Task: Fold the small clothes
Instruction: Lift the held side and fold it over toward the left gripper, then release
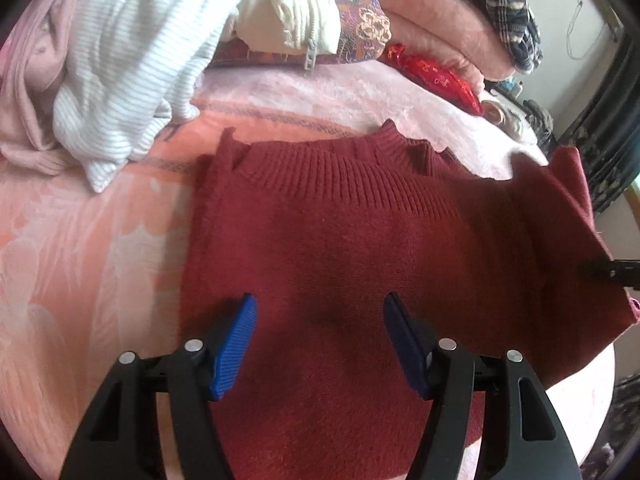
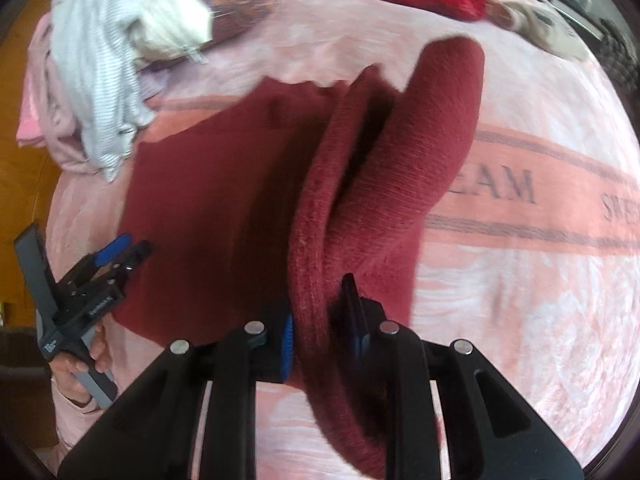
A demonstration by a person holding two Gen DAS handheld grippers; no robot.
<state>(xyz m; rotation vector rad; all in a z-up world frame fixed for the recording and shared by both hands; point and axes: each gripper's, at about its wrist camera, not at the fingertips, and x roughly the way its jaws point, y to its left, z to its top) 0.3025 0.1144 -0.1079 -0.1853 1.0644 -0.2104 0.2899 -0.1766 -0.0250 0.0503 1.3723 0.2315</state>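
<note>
Right gripper [image 2: 318, 326] is pinching and lifting the red sweater's [image 1: 340, 248] side edge toward the body lying flat beyond the left gripper [image 1: 318, 344], which is hovering spread wide and empty over it, so folding looks barely begun.

Right gripper [image 2: 320, 320]: closed on a raised fold of the dark red sweater [image 2: 200, 208], blue pads pinching the knit. Sweater body flat on a pink printed blanket [image 2: 520, 300]. Left gripper [image 2: 124, 250]: at sweater's left edge, hand-held. Striped white garment [image 2: 100, 80] heaped upper left.
</note>
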